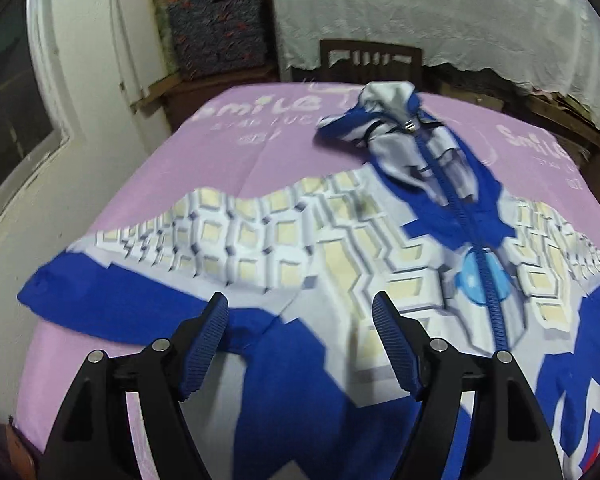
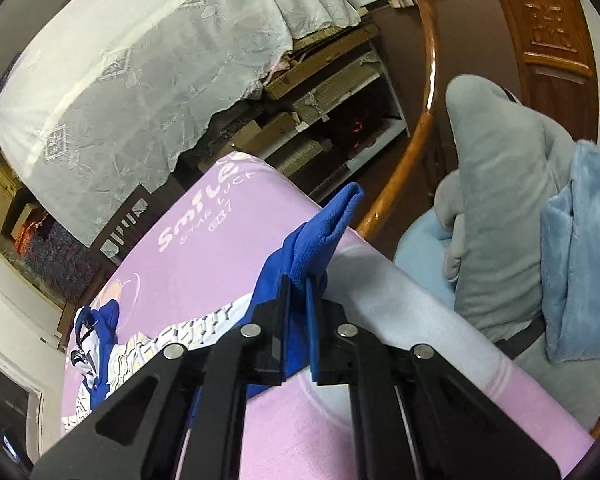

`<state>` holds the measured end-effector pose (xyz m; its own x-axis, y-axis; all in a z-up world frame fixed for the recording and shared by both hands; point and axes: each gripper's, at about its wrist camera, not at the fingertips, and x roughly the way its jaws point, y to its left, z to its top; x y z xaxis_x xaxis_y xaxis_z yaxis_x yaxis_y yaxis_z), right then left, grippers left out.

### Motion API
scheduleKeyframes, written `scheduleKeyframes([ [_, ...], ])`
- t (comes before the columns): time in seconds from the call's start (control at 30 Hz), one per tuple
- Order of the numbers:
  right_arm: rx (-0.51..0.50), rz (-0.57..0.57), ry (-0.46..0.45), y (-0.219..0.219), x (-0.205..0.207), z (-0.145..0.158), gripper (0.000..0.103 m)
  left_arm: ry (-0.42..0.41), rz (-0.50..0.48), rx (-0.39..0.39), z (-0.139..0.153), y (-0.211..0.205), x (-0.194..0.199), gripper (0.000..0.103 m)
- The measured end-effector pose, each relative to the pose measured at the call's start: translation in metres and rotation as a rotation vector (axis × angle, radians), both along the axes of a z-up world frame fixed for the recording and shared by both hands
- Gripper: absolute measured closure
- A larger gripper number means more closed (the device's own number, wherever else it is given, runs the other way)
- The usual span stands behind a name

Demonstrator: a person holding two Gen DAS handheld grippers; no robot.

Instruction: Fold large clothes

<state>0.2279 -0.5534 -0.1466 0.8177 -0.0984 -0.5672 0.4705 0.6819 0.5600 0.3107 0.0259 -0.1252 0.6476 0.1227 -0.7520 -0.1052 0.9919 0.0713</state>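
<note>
Blue-and-white zip jumpsuit (image 1: 340, 240) lies spread on lilac sheet (image 1: 228, 152). R gripper (image 2: 298, 292) clamped on blue cuff (image 2: 328, 216) at sheet's edge. L gripper (image 1: 300, 308) jaws apart above jumpsuit's middle.

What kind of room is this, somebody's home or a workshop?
Most likely a lived-in home, perhaps a bedroom or spare room. The costume lies on a pink printed sheet, a grey plush toy sits beside a carved wooden door, and a lace cloth covers stored boxes.
</note>
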Motion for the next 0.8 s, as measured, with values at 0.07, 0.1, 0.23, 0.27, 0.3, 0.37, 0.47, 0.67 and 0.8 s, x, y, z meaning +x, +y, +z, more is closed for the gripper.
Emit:
scheduleKeyframes([
  [0.07, 0.022, -0.005, -0.004, -0.002, -0.004, -0.003, 0.096, 0.018, 0.007, 0.000, -0.002, 0.004, 0.002, 0.028],
  [0.1, 0.024, -0.005, -0.011, -0.001, -0.006, -0.002, 0.096, 0.015, 0.011, 0.003, -0.001, 0.004, 0.001, 0.028],
  [0.23, -0.019, 0.028, -0.060, 0.017, -0.009, 0.017, 0.097, -0.001, 0.013, 0.005, 0.002, 0.006, 0.000, 0.028],
  [0.27, -0.044, 0.049, -0.071, 0.027, -0.007, 0.025, 0.097, 0.000, 0.011, -0.001, 0.002, 0.005, 0.000, 0.028],
  [0.3, -0.056, 0.063, -0.076, 0.034, -0.004, 0.031, 0.097, 0.003, 0.008, -0.010, 0.002, 0.006, 0.000, 0.028],
  [0.37, -0.095, 0.135, -0.090, 0.064, 0.007, 0.049, 0.097, 0.003, 0.002, -0.022, 0.003, 0.005, 0.000, 0.028],
  [0.47, -0.153, 0.235, -0.104, 0.111, 0.026, 0.071, 0.097, -0.006, -0.008, -0.042, 0.007, 0.005, -0.002, 0.028],
  [0.67, -0.204, 0.490, -0.069, 0.220, 0.067, 0.074, 0.097, -0.013, -0.017, -0.088, 0.014, 0.008, -0.005, 0.028],
  [0.8, -0.183, 0.656, 0.060, 0.276, 0.094, 0.037, 0.097, 0.001, -0.033, -0.118, 0.012, 0.009, -0.004, 0.028],
])
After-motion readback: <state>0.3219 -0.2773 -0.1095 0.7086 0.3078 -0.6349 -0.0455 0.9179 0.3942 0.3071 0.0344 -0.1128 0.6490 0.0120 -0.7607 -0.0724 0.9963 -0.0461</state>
